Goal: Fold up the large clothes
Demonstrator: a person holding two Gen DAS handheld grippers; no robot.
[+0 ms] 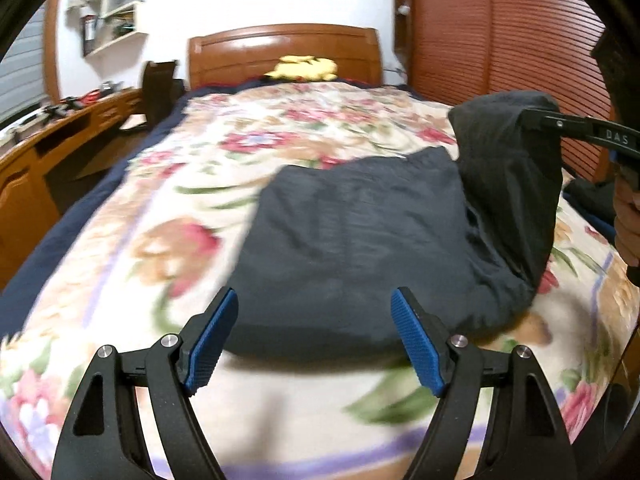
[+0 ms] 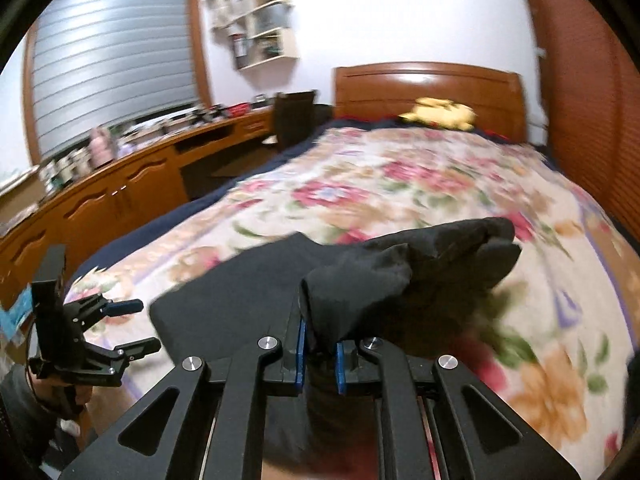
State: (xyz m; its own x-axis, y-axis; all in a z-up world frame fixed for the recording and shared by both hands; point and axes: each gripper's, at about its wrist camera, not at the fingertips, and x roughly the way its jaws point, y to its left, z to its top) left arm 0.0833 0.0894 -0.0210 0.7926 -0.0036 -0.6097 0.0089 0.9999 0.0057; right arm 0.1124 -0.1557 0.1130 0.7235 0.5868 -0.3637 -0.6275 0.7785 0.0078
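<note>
A dark grey garment (image 1: 352, 240) lies partly folded on the floral bedspread (image 1: 160, 240). My left gripper (image 1: 316, 340) is open and empty, just above the garment's near edge. My right gripper (image 2: 320, 354) is shut on a bunched part of the garment (image 2: 360, 292) and holds it lifted above the bed. In the left wrist view the right gripper (image 1: 536, 120) shows at the right, with the lifted cloth (image 1: 508, 168) hanging from it. In the right wrist view the left gripper (image 2: 132, 326) shows open at the far left.
A wooden headboard (image 1: 284, 52) and a yellow plush toy (image 1: 304, 67) are at the bed's far end. A wooden desk (image 2: 120, 200) with clutter and a chair (image 2: 294, 118) run along the left. A slatted wooden wardrobe (image 1: 500, 40) stands on the right.
</note>
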